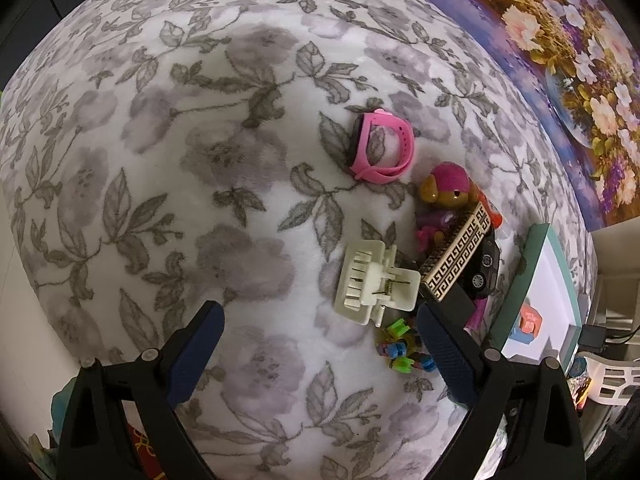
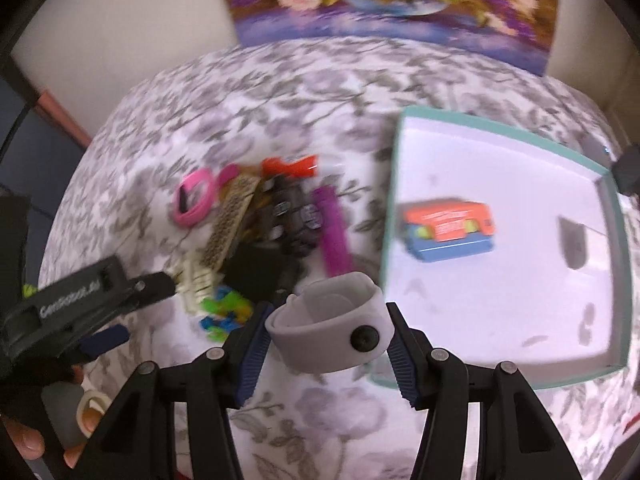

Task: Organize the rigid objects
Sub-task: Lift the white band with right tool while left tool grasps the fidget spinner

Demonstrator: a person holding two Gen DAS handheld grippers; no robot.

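Observation:
My right gripper (image 2: 327,308) is shut on a grey wristband (image 2: 332,322) with a black stud, held above the floral cloth just left of the teal box (image 2: 394,184). An orange and blue block (image 2: 448,228) lies inside the box. My left gripper (image 1: 318,312) stands open over the cloth with nothing between its fingers. A white hair claw (image 1: 372,280) lies just beyond it. Further off are a pink wristband (image 1: 380,148), a bear figure (image 1: 448,192), a gold-patterned bar (image 1: 460,256), a black toy car (image 1: 484,268) and small colourful plastic pieces (image 1: 400,348).
A purple comb (image 2: 334,232) and an orange item (image 2: 292,166) lie in the pile left of the box. A flower painting (image 2: 380,0) leans against the wall behind the table. A hand (image 2: 24,440) and a tape roll (image 2: 94,404) show at lower left.

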